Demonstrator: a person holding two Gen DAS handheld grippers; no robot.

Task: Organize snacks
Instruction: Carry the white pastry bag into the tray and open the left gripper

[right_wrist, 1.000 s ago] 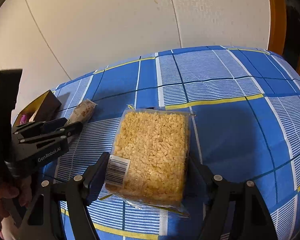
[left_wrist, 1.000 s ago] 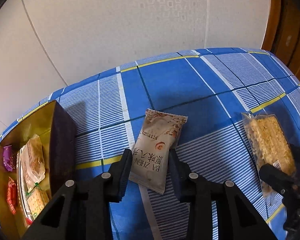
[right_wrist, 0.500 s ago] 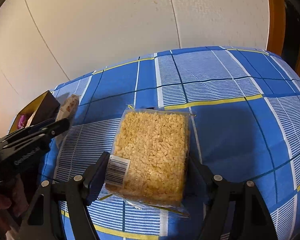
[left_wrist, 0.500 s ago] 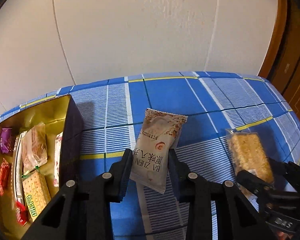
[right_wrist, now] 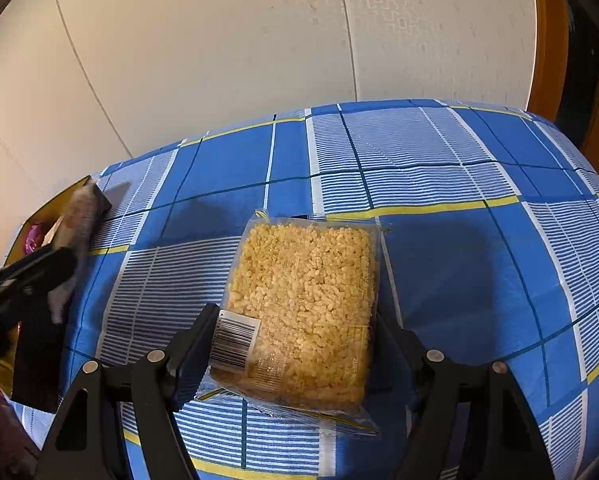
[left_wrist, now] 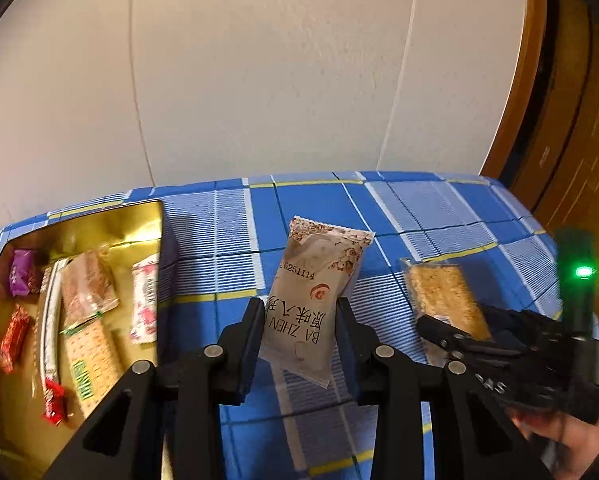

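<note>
Grey-brown foil snack sachet (left_wrist: 315, 304) stands pinched between the left gripper (left_wrist: 299, 320) jaws, lifted clear of the blue checked cloth on the worktop (left_wrist: 439, 216) — probably bound for the gold tin box (left_wrist: 99, 232) at nine o'clock, which has open floor left near its right wall.

Clear-wrapped puffed-rice block (right_wrist: 303, 304) lies flat between the right gripper (right_wrist: 295, 344) jaws, which touch its sides without visibly squeezing — bare cloth lies open towards twelve and three o'clock.
</note>
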